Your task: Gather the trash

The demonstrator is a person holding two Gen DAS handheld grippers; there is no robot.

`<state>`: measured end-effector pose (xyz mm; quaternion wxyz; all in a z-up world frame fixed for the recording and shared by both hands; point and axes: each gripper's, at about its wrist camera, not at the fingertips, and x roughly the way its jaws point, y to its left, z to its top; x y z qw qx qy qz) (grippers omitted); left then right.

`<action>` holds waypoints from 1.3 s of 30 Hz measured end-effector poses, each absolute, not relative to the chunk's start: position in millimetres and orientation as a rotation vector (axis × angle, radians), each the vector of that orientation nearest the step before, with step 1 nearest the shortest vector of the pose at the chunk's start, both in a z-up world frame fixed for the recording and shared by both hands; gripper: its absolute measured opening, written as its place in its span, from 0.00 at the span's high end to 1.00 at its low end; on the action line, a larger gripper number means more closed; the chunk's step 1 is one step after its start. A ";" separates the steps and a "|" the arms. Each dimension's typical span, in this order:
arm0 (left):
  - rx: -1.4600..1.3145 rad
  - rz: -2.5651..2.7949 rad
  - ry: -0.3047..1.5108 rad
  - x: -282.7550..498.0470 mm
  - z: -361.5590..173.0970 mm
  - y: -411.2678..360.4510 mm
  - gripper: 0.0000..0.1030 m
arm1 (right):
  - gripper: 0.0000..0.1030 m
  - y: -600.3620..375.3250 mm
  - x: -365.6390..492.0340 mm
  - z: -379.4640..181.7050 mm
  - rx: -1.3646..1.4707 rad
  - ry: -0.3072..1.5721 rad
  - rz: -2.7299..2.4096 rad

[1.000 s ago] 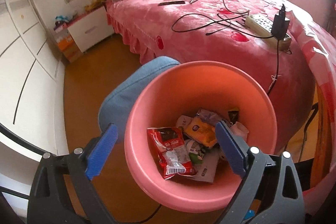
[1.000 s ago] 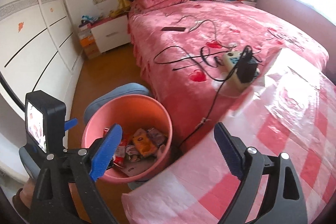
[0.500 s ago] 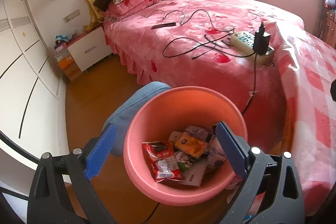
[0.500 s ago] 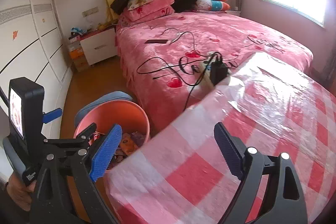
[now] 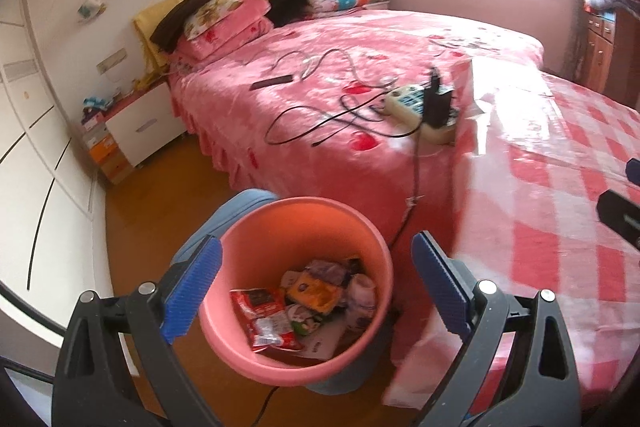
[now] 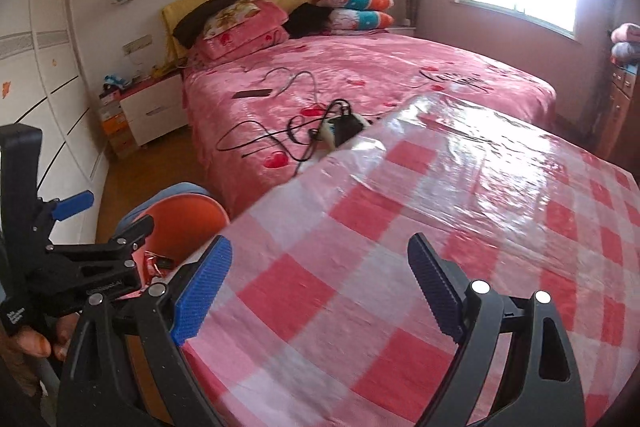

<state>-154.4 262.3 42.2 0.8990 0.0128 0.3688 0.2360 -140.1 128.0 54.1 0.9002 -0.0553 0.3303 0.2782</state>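
A pink bin point(image 5: 256, 251) stands on the floor beside the table and holds several wrappers, among them a red packet point(image 5: 266, 319) and an orange one point(image 5: 316, 293). My left gripper point(image 5: 316, 285) is open and empty above the bin. In the right wrist view the bin's rim point(image 6: 188, 215) shows at the left, partly hidden by the table and the left gripper's body point(image 6: 80, 263). My right gripper point(image 6: 320, 289) is open and empty above the table's red-and-white checked cloth point(image 6: 440, 211). No trash shows on the cloth.
A pink bed point(image 5: 360, 67) behind the table carries a power strip point(image 5: 420, 107), black cables point(image 5: 320, 123) and a remote point(image 5: 272, 82). A white nightstand point(image 5: 138, 123) and white wardrobe doors point(image 5: 28, 147) stand left. A blue cushion point(image 5: 240, 203) sits behind the bin.
Both grippers rose and pulled back from the bin. The right gripper swung right, over the checked table. Both stayed open.
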 end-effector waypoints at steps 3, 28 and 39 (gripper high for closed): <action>0.034 0.457 0.761 -151.2 44.7 248.2 0.07 | 0.12 111.8 -145.6 53.6 -0.109 0.671 0.546; 0.121 0.232 0.723 -133.3 59.9 122.7 0.07 | 0.09 -18.5 -162.6 51.7 0.007 0.632 0.314; 0.175 0.131 0.705 -119.5 62.6 61.3 0.07 | 0.09 -77.7 -168.5 50.3 0.047 0.593 0.183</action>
